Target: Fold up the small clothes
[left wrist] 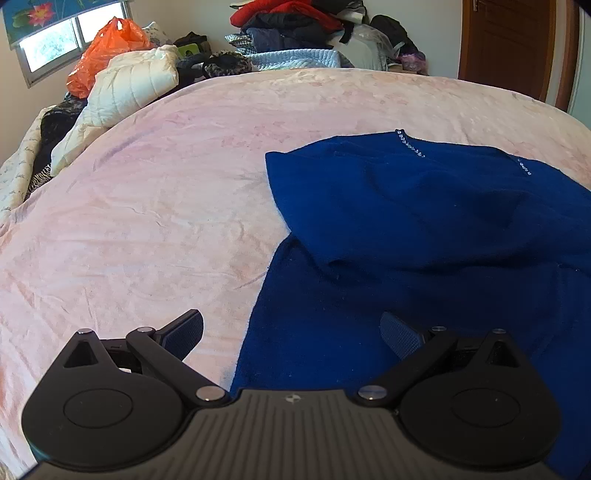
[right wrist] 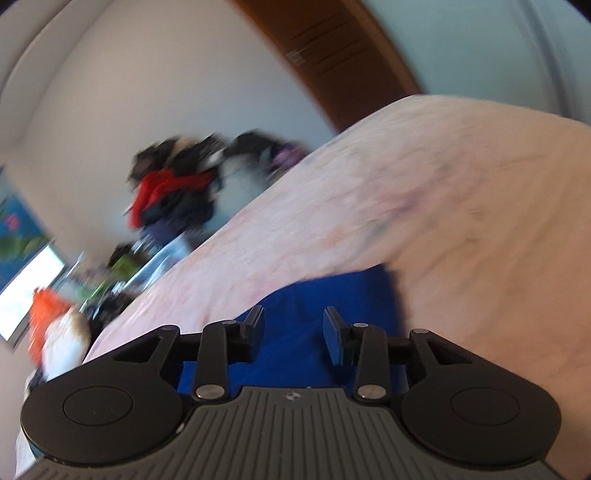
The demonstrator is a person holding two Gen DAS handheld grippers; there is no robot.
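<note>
A dark blue top (left wrist: 424,229) lies on the bed (left wrist: 166,184), to the right of the middle in the left wrist view. Its upper part is folded over the lower part, so that one layer rests on another, and two short rows of small clear beads (left wrist: 410,146) show along its far edge. The cloth lies mostly flat, with a soft fold line across its middle.

The left gripper (left wrist: 291,334) hovers at the near edge of the top with its fingers spread wide. The left finger (left wrist: 184,330) is over the pink sheet and the right finger is over the blue cloth; neither is pinching anything.

In the right wrist view, which is tilted and blurred, the right gripper (right wrist: 293,332) is over another part of the blue top (right wrist: 317,295). Its fingers (right wrist: 334,339) stand partly apart with blue cloth visible between them, and they are not pressing on it.

The bed is covered by a wrinkled pale pink sheet. Along its far left side lie a cream quilted blanket (left wrist: 129,88) and an orange plastic bag (left wrist: 107,48). Behind the bed a heap of clothes (left wrist: 295,33) is stacked against the wall, with red and dark pieces on top. A window (left wrist: 59,44) is at the far left and a brown wooden door (left wrist: 506,44) at the far right.
</note>
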